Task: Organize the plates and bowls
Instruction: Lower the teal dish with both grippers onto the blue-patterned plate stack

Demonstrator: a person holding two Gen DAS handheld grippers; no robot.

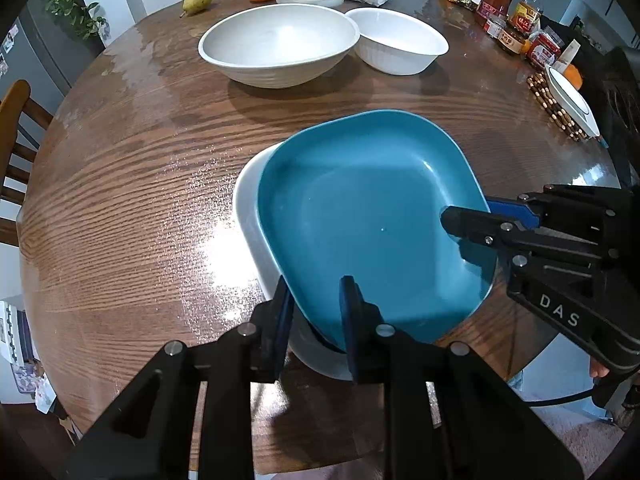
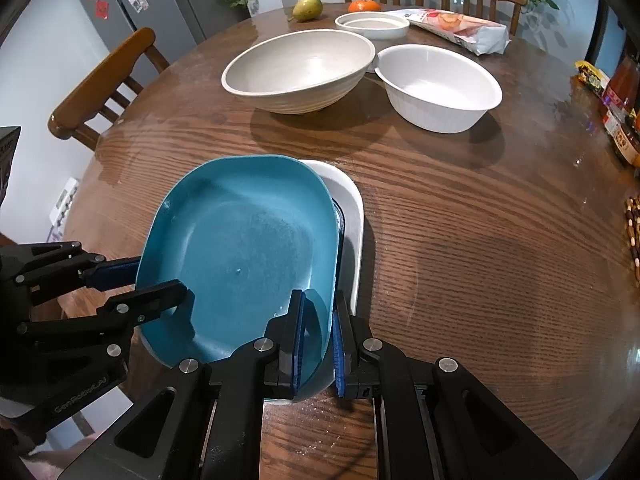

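Two grippers are clamped on one glossy teal plate (image 1: 360, 216), square with rounded corners, tilted over a white dish (image 1: 250, 220) on the wood-grain table (image 1: 120, 200). The left gripper (image 1: 316, 320) is nearly closed on its near rim, the right gripper (image 2: 318, 340) on its right rim. "DAS" is read on the right gripper from the left view only. Two white bowls (image 1: 280, 44) are seen at twelve o'clock.

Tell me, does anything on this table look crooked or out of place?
Yes. The blue plate sits askew in the white dish, shifted to one side and tilted instead of nested flat. Both grippers pinch its rim, the left gripper and the right gripper. Nothing looks spilled or broken.
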